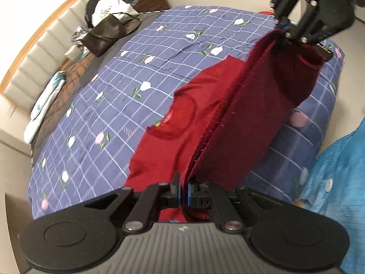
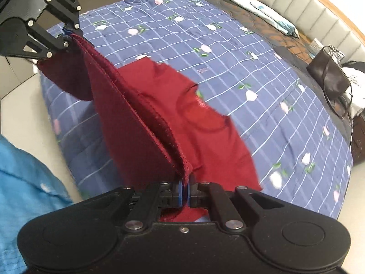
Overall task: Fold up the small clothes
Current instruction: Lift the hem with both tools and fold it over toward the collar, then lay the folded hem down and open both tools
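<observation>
pinching the red shirt (image 1: 205, 96) hem taut above the quilt (image 1: 114, 105), left tool (image 1: 184, 191) and right tool (image 2: 184, 191) both clenched.

A blue checked quilt (image 1: 127, 91) with flowers covers the bed. A dark bag (image 2: 328, 75) lies near the padded headboard (image 2: 308, 11), beside a pillow (image 2: 262, 11). Blue cloth (image 1: 337, 182) hangs nearby.

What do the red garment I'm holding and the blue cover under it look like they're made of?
Dark red knit garment: likely matte cotton jersey, with a stitched hem and soft drape. Blue floral checked bed cover: apparently smooth woven fabric with a slight sheen, possibly quilted; exact fibre unclear.
</observation>
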The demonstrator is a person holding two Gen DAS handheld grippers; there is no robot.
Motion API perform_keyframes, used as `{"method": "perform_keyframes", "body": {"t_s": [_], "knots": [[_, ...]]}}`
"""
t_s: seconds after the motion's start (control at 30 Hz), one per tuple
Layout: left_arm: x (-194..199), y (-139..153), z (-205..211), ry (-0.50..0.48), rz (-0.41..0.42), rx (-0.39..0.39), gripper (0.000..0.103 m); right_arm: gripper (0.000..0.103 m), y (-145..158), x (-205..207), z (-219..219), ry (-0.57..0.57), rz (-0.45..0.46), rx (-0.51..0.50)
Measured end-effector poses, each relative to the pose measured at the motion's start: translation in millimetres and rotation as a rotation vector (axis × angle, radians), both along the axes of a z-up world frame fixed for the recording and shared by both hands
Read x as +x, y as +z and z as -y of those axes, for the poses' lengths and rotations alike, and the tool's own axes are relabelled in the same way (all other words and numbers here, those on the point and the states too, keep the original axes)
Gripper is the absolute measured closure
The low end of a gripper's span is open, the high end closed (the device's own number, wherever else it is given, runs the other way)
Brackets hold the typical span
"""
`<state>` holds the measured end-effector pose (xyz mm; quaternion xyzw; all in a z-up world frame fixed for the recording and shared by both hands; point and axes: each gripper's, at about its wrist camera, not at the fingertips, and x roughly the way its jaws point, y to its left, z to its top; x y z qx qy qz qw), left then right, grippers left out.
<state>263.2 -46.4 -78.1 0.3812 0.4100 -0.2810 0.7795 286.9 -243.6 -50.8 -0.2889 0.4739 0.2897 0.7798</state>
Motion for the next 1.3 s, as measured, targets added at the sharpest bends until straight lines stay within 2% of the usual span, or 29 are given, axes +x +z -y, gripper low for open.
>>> {"method": "perform_keyframes", "body": {"t_s": [0.2, 0.3, 0.5, 0.77, 0.83, 0.87, 0.93, 0.97, 1.0, 1.03, 1.07, 1.13, 1.17, 1.23, 1.3], "knots": [[106, -23, 3, 0.040, -0.117, -0.030, 0.098, 0.099, -34, 104, 4, -0.016, -0.062, -0.008], [145, -41, 2, 0.074, -0.165, -0.037, 0.098, 0.099, -53, 145, 7, -0.048, -0.104, -0.001], [203, -75, 2, 0.164, -0.226, -0.040, 0.096, 0.098, -87, 196, 7, -0.091, -0.166, 0.008], [244, -106, -17, 0.361, -0.330, -0.133, 0.078, 0.092, -125, 227, 15, -0.234, -0.230, 0.064], [250, -110, -24, 0.422, -0.347, -0.171, 0.062, 0.090, -131, 230, 17, -0.271, -0.236, 0.078], [253, -111, -28, 0.449, -0.351, -0.190, 0.057, 0.086, -133, 230, 18, -0.284, -0.235, 0.082], [256, -111, -36, 0.502, -0.360, -0.227, 0.040, 0.081, -134, 230, 18, -0.306, -0.225, 0.091], [258, -112, -40, 0.530, -0.362, -0.244, 0.036, 0.072, -134, 229, 19, -0.317, -0.215, 0.098], [259, -112, -43, 0.556, -0.359, -0.259, 0.027, 0.066, -134, 229, 20, -0.333, -0.204, 0.101], [260, -112, -48, 0.590, -0.353, -0.276, 0.017, 0.052, -133, 229, 22, -0.352, -0.192, 0.107], [260, -111, -53, 0.621, -0.348, -0.290, 0.013, 0.043, -132, 228, 25, -0.373, -0.178, 0.115], [259, -110, -63, 0.670, -0.345, -0.333, 0.011, 0.038, -129, 227, 30, -0.407, -0.159, 0.139], [258, -110, -68, 0.686, -0.347, -0.352, 0.010, 0.031, -128, 226, 33, -0.427, -0.149, 0.149], [257, -107, -77, 0.732, -0.338, -0.385, 0.007, 0.024, -125, 223, 38, -0.467, -0.123, 0.172], [255, -103, -86, 0.773, -0.329, -0.427, 0.006, 0.022, -123, 219, 43, -0.505, -0.107, 0.196]]}}
